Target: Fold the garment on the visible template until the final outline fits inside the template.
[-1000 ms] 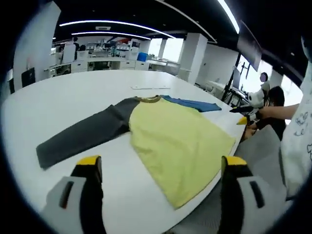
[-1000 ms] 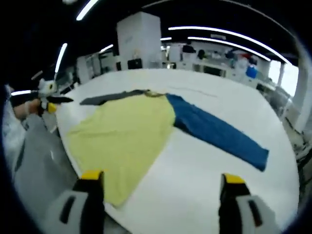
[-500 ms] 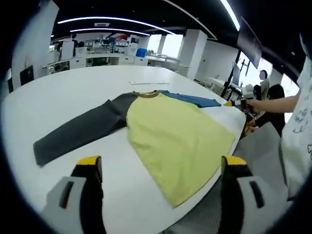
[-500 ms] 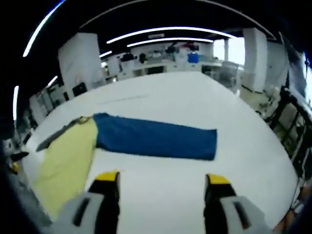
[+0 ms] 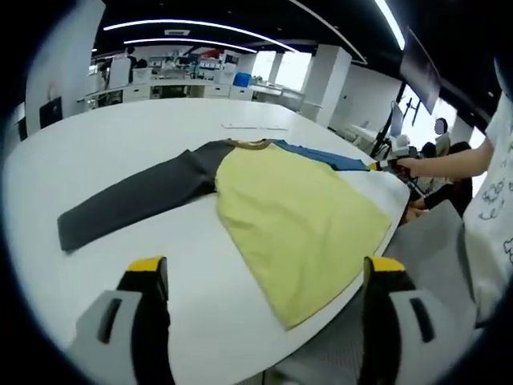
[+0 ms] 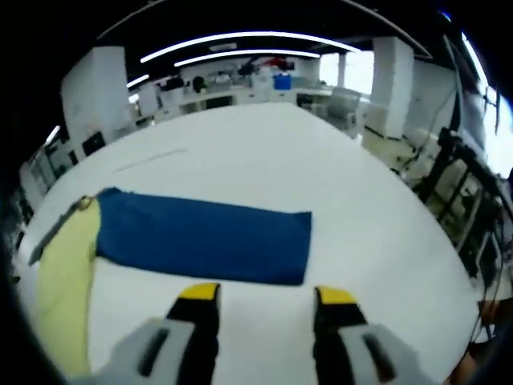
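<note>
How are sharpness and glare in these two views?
Left gripper view: garment fairly sharp, strong fisheye bend on the table edge, bright windows behind. Right gripper view: softer, blue sleeve still readable, blown-out window top right; ceiling strips glare in both.

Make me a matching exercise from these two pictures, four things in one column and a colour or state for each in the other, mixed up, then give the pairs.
Things:
1. Shirt body
2. Sleeve nearest the right gripper
3. Other sleeve
4. Left gripper

Colours or states:
A. Dark grey, lying flat on the table
B. Yellow, one corner reaching past the table edge
C. Jaws wide apart, holding nothing
D. Blue, stretched out straight

Pairs: 1-B, 2-D, 3-A, 4-C
</note>
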A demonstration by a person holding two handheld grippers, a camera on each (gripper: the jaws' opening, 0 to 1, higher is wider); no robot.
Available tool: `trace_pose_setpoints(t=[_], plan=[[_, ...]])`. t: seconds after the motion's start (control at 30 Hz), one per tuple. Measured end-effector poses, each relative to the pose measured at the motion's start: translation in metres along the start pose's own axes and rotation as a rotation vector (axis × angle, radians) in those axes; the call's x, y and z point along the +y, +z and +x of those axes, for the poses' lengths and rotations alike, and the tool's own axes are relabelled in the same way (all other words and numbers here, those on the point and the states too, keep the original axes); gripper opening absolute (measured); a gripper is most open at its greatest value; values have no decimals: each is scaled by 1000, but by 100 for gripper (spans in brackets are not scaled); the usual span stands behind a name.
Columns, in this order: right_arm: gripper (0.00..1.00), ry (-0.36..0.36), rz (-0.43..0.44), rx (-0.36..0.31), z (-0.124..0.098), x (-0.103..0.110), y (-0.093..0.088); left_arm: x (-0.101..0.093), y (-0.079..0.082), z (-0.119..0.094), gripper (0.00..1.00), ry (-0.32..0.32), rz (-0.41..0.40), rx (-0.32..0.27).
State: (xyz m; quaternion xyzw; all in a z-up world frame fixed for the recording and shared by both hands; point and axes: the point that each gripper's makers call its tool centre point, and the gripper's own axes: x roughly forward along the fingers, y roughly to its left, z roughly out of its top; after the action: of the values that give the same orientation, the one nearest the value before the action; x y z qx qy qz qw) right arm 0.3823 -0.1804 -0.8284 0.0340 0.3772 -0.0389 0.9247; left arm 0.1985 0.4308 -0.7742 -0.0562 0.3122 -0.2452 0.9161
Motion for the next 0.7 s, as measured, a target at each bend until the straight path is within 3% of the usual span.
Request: trace_pose_setpoints(t=[0.17,0.27,0.37,0.5,0.7], plan=[[35,-19,66,11,18,-20,8,0,-8,0,98,8,-22,18],[34,-33,75,1,14,-24,6,-2,-11,0,98,7,-31,25],[29,-28,149,-9,21,-29,9,-6,-13,3,98,1,-38,34],[16,-32,166,3,22,-26,2,-7,-15,5,97,-5,-43,43],[0,-34,114,14,26,-28,1,-9,-16,5,96,-10,-62,39]])
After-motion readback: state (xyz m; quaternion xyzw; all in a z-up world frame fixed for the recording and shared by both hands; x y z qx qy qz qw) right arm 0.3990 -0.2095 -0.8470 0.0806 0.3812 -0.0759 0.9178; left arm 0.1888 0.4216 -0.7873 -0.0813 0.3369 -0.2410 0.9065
